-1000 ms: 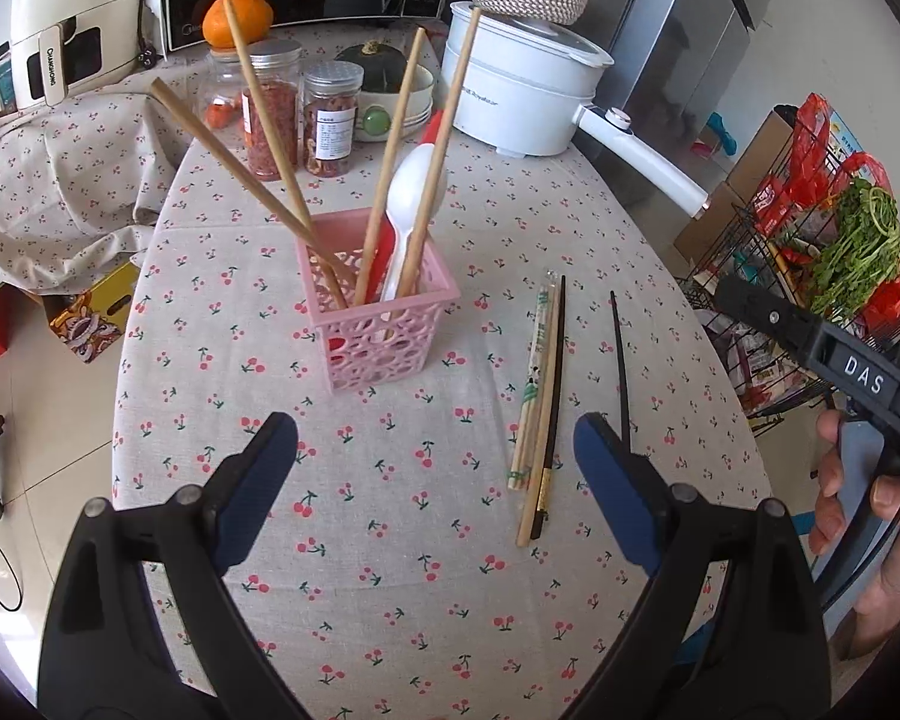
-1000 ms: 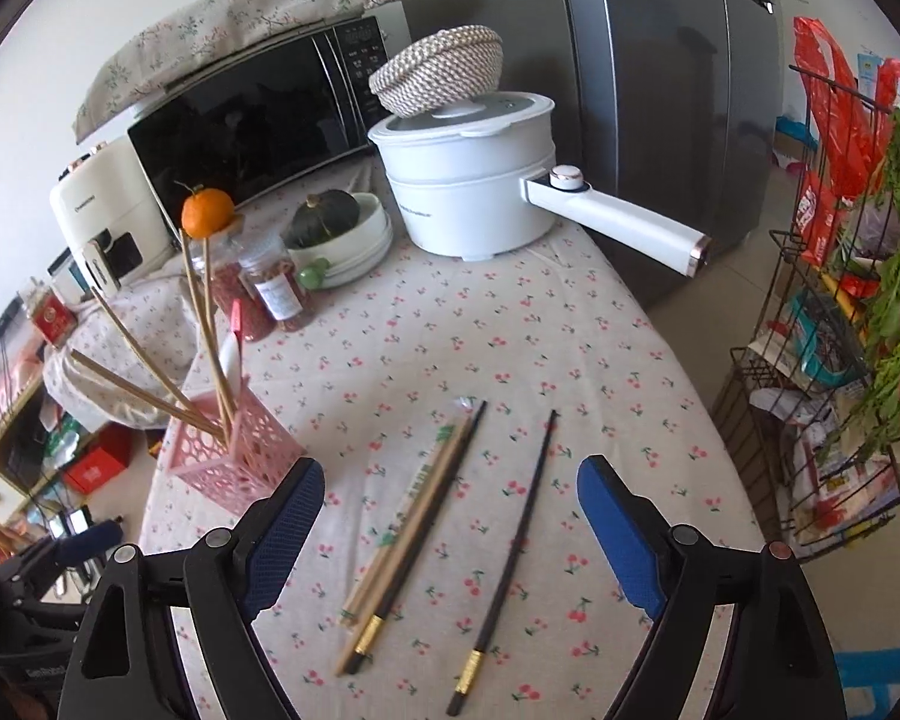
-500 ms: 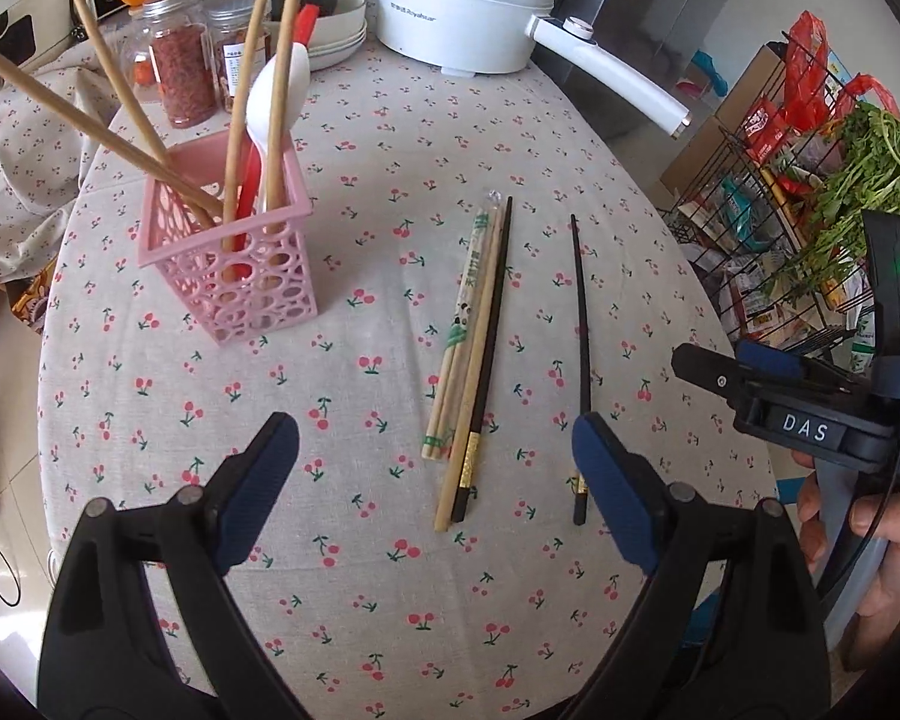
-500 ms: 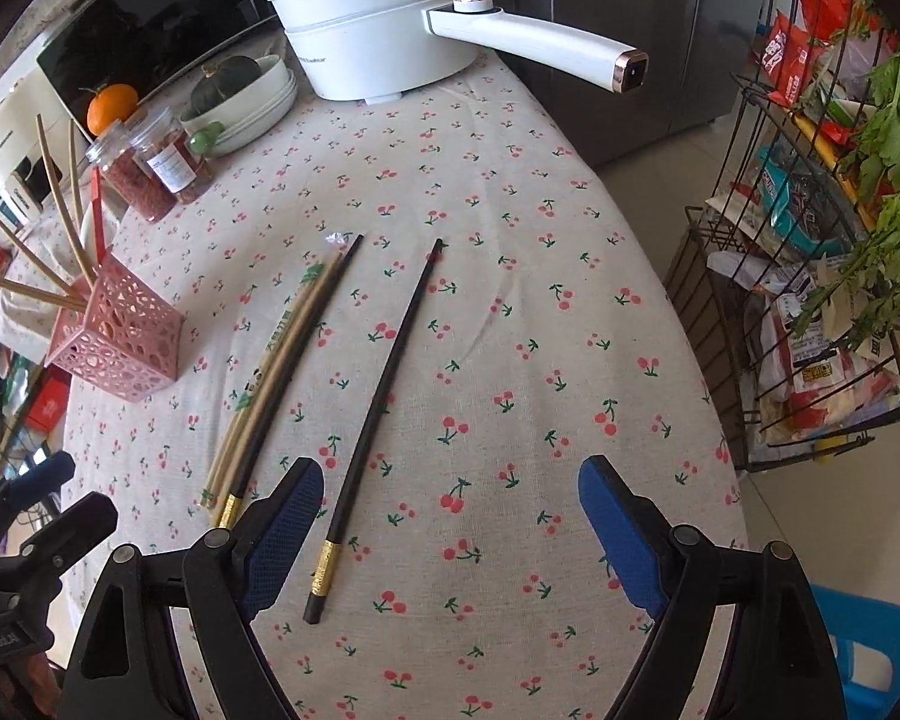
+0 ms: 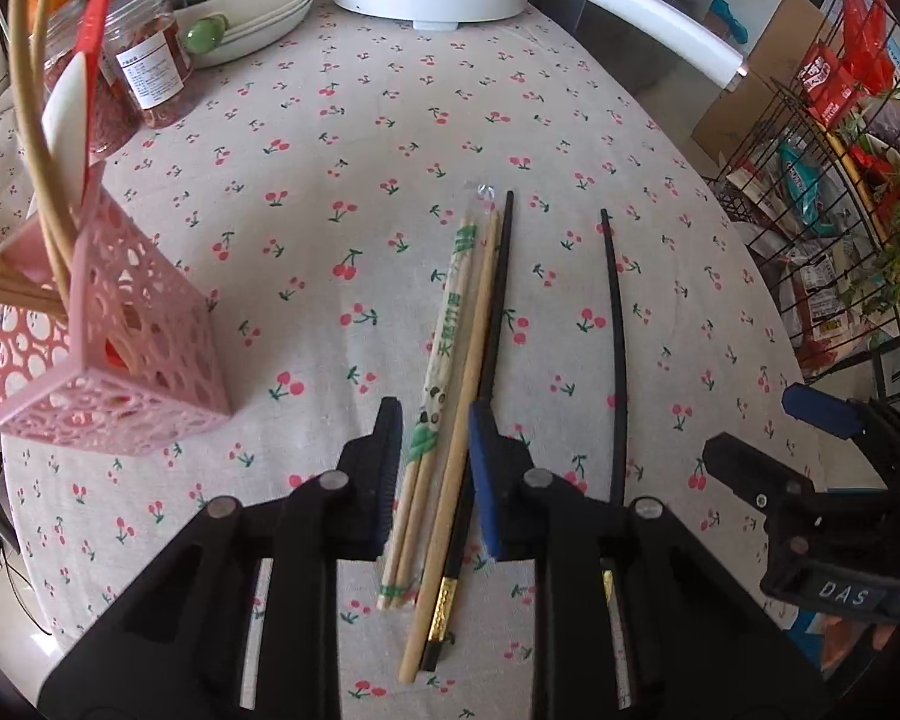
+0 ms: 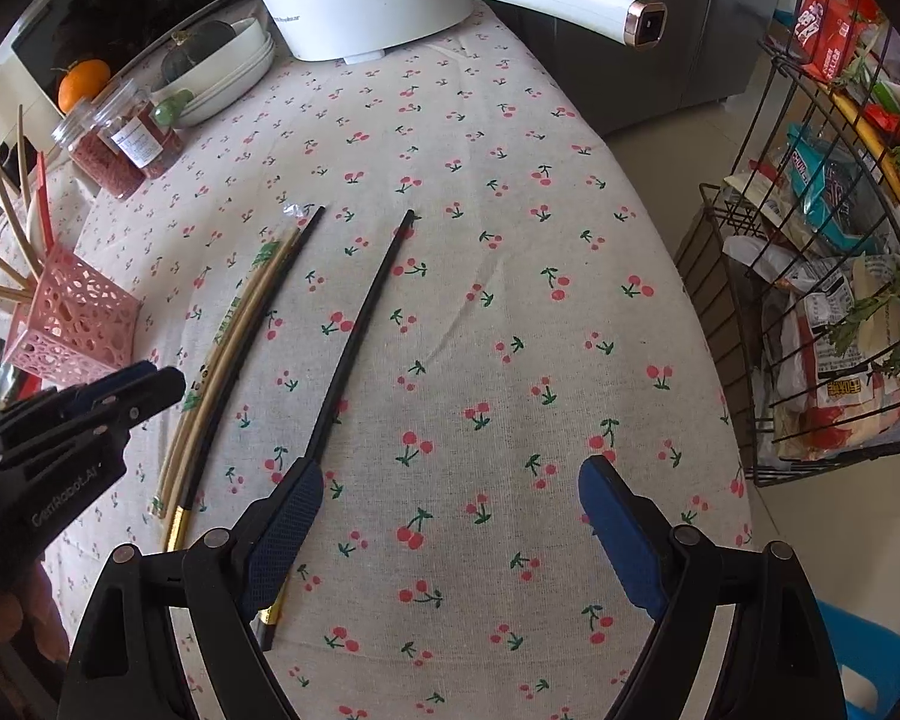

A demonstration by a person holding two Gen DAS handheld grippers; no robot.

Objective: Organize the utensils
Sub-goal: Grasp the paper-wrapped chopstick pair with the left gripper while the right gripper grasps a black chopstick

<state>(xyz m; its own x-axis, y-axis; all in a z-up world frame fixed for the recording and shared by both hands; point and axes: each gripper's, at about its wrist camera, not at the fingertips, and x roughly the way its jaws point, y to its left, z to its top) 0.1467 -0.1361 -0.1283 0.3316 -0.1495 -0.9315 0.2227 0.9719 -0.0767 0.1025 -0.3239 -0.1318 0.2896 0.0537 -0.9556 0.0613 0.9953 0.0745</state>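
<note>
On the cherry tablecloth (image 5: pixel 342 138), the left gripper (image 5: pixel 435 468) had half-closed around the chopstick bundle (image 5: pixel 450 420), not yet pinching, sticks pointing straight away, right gripper (image 6: pixel 444 516) wide open beside the lone black chopstick (image 6: pixel 354 336), pink basket (image 5: pixel 120 354) far-left.

Both grippers: black plastic frames, silver pivot screws, blue textured pads (image 6: pixel 285 516). Left gripper (image 5: pixel 435 468) body reads "GenRobot.AI"; right gripper (image 6: pixel 450 531) carries a white "DAS" label.

A cherry-print tablecloth (image 6: pixel 510 300) covers the table; a steel refrigerator (image 6: pixel 720 18) and wire rack (image 6: pixel 810 276) stand on pale tile floor (image 6: pixel 648 150).
</note>
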